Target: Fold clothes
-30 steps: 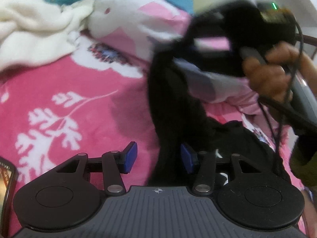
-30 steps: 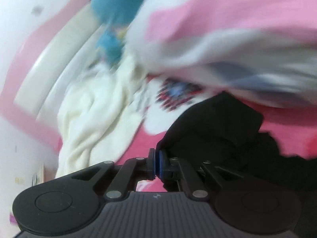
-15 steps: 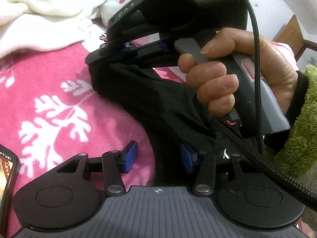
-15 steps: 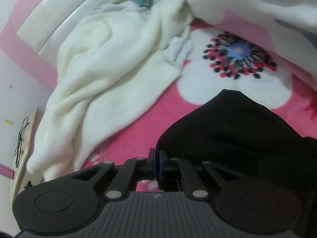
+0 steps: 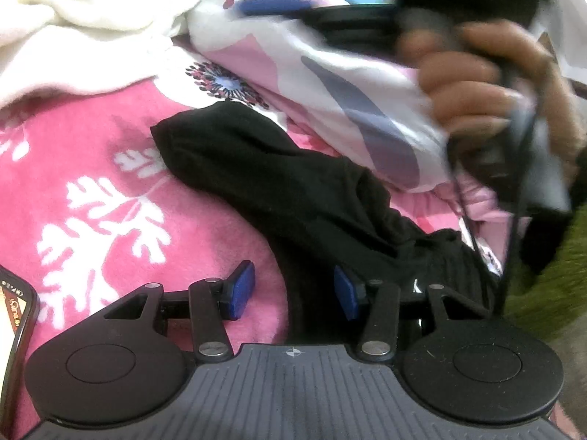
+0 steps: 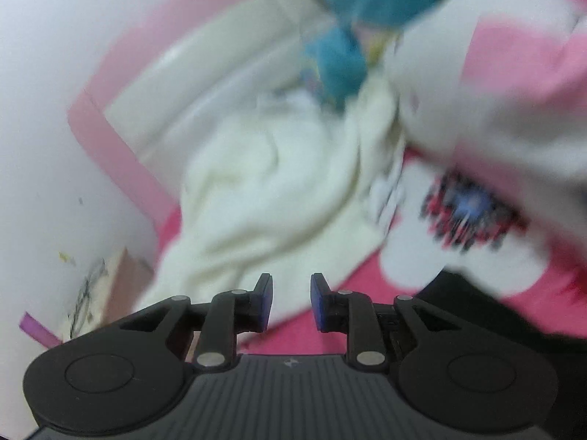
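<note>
Black garment (image 5: 293, 190): lies stretched across the pink floral blanket (image 5: 91, 168), its folded end toward the blanket's far edge, the near end bunched, apparently laid out for the next fold. Left gripper (image 5: 293, 289): jaws apart, straddling the near end without pinching. Right gripper (image 6: 291, 302): jaws have just been opening, nothing between them, evidently releasing. Cream garment (image 6: 264, 198): heaped at the far edge.
</note>
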Available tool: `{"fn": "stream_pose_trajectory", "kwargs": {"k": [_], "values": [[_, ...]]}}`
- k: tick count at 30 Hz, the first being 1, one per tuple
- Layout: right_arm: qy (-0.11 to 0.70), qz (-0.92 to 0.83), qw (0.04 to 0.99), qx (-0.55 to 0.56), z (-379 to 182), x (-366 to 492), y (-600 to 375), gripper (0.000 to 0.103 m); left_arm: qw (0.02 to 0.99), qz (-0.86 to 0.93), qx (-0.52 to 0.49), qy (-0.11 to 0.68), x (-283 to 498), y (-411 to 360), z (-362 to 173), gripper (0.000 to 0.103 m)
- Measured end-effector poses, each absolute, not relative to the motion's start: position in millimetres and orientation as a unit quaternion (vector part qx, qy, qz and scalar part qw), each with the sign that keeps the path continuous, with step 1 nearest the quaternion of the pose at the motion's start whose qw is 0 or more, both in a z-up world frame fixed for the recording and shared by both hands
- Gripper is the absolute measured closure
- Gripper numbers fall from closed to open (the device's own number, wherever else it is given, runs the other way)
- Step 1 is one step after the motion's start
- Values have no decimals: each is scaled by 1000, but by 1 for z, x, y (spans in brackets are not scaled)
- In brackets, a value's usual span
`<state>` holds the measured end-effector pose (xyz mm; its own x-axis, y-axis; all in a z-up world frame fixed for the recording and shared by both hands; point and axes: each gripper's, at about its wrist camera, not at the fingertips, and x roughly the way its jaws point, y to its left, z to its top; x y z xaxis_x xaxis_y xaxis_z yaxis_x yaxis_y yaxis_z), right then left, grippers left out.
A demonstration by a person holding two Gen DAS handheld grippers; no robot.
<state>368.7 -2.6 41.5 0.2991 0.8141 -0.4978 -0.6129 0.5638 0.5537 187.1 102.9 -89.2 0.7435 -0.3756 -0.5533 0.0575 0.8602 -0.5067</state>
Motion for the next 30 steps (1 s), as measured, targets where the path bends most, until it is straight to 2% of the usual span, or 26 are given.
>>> {"fn": "stream_pose_trajectory", "kwargs": {"k": [6, 9, 13, 19, 25, 30], "values": [[325, 392, 850, 136, 95, 343, -96, 78, 908, -118, -244, 320, 187, 110, -80, 55], [328, 360, 867, 109, 99, 331, -121, 78, 913, -116, -237, 310, 190, 107, -77, 55], [383, 326, 862, 64, 72, 333, -116, 78, 917, -113, -220, 314, 192, 100, -78, 55], [443, 360, 821, -10, 14, 340, -58, 78, 910, -105, -229, 330, 197, 103, -84, 55], [397, 411, 805, -162, -4, 318, -3, 78, 904, -45, -294, 307, 197, 137, -84, 55], [383, 398, 825, -121, -2, 306, -26, 78, 890, -27, -345, 296, 204, 155, -91, 55]]}}
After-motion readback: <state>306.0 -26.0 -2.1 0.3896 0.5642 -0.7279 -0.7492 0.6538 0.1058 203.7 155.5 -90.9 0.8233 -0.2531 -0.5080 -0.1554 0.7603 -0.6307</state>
